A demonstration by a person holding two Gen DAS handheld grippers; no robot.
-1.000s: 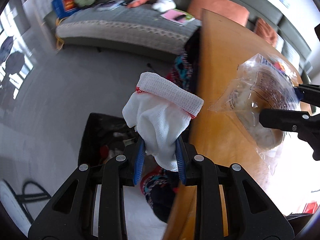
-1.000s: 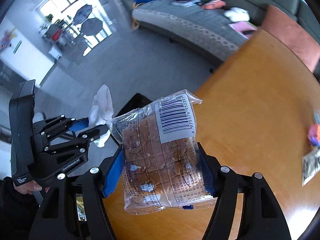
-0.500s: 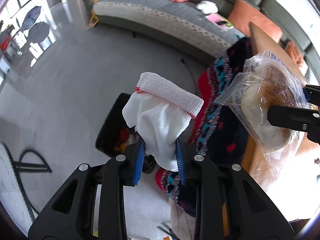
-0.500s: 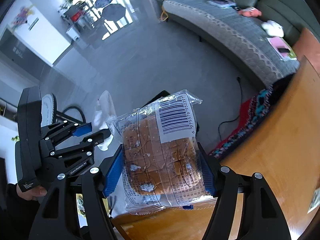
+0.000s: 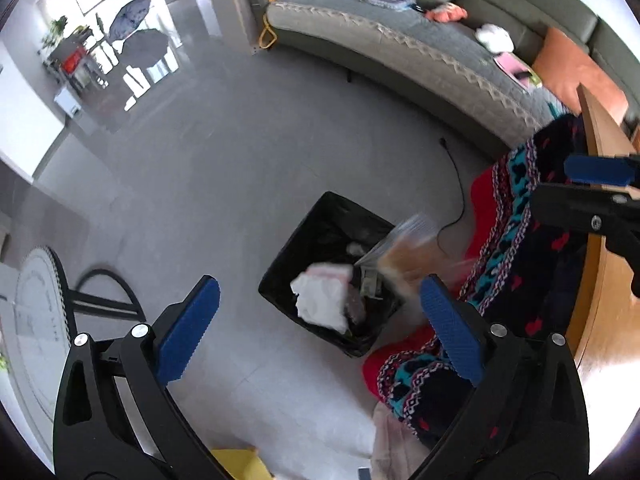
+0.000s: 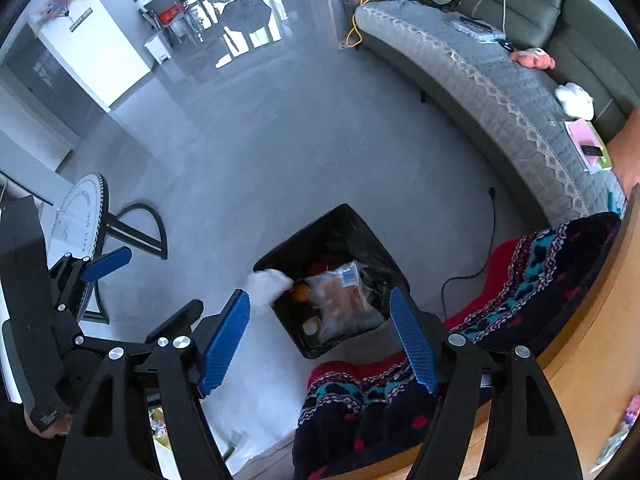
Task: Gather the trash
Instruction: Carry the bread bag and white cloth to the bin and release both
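Left gripper [image 5: 318, 322] and right gripper [image 6: 320, 330] both hanging above black bin [image 6: 280, 312], jaws spread wide, gripping nothing; white cloth [image 5: 320, 300] and bread bag [image 6: 340, 300] lying at bin.

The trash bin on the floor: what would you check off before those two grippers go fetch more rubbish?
1. Left gripper open, holding nothing: ok.
2. Right gripper open, holding nothing: ok.
3. Bread bag inside the trash bin: ok in the right wrist view; blurred in the left.
4. White cloth fully inside: cannot tell; the right wrist view shows it at the rim.
5. Bin upright: ok.
6. Trash left on the wooden table: not ok; a wrapper lies at its edge.
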